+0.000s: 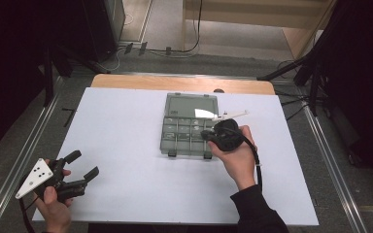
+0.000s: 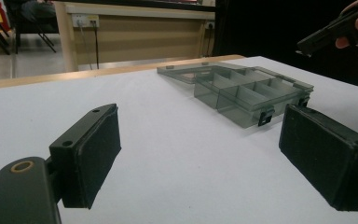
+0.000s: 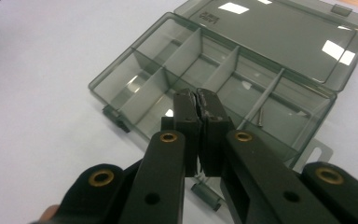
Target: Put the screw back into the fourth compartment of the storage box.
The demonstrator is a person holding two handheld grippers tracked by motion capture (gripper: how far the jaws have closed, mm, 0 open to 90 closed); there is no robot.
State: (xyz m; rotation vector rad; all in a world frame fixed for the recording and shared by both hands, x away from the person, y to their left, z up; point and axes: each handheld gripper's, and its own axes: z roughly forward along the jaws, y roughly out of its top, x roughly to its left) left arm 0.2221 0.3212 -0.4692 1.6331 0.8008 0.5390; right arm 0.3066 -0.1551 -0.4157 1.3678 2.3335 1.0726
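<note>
Left gripper point(image 1: 85, 165) at table's point(image 1: 126, 184) near-left corner, jaws apart, nothing between. Right gripper point(image 3: 196, 100) jaws pressed together over open organizer box point(image 1: 189, 125) by the far edge, mid-table.

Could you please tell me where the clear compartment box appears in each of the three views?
High view: compartment box at table centre, lid open.
Left gripper view: upper right, beyond the open jaws.
Right gripper view: centre, beneath the closed jaws.
Shared landmark: its black front latches.
</note>
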